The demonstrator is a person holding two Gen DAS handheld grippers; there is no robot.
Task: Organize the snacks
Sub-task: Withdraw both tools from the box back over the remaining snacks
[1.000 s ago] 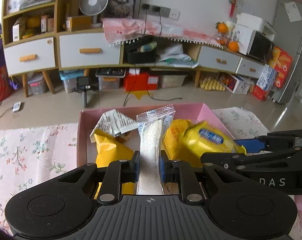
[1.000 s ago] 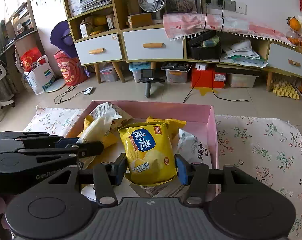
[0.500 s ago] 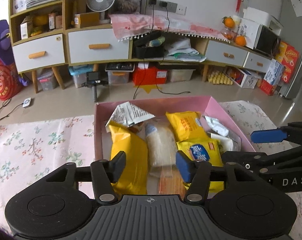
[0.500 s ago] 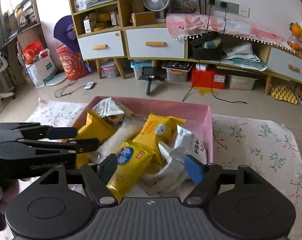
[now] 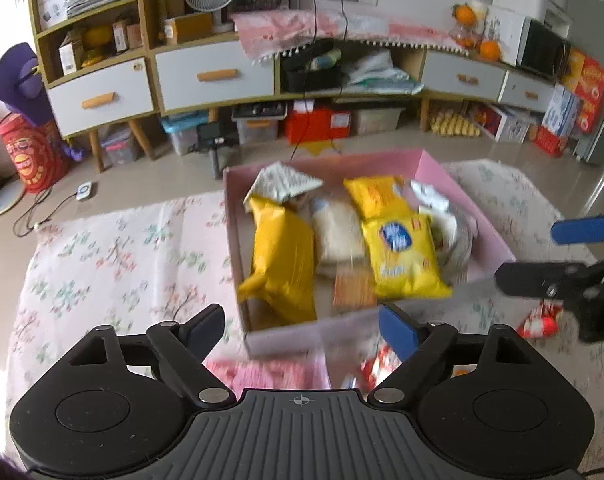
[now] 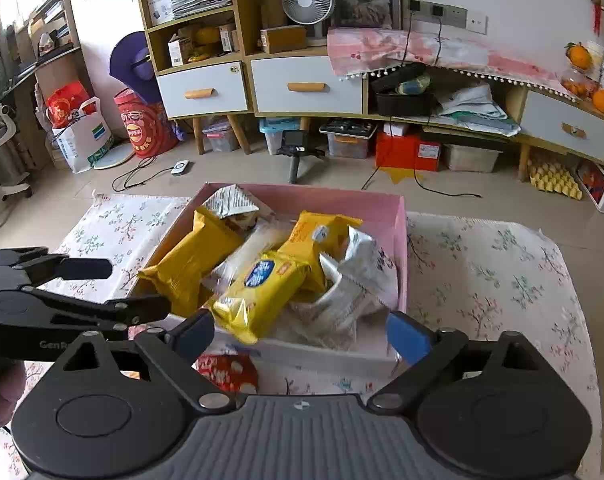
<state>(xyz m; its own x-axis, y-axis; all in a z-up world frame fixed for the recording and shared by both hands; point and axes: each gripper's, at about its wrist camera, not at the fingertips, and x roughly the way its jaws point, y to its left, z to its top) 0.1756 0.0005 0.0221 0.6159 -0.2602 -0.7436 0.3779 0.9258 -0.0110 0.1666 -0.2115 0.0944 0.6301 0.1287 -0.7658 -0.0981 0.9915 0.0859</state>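
The left gripper (image 5: 302,326) had let go of the clear packet (image 5: 335,236), now lying in the pink box (image 5: 467,204). The right gripper (image 6: 302,334) had dropped the yellow bag (image 6: 258,290) there too; both hung spread and empty, so red packets (image 6: 226,372) outside looked next.

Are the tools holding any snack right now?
No. The left tool and right tool are both open and hold nothing; the snacks lie in the pink box.

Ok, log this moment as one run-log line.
left gripper: open, empty | right gripper: open, empty | pink box: holds yellow snack bags | red packet: outside box, on cloth
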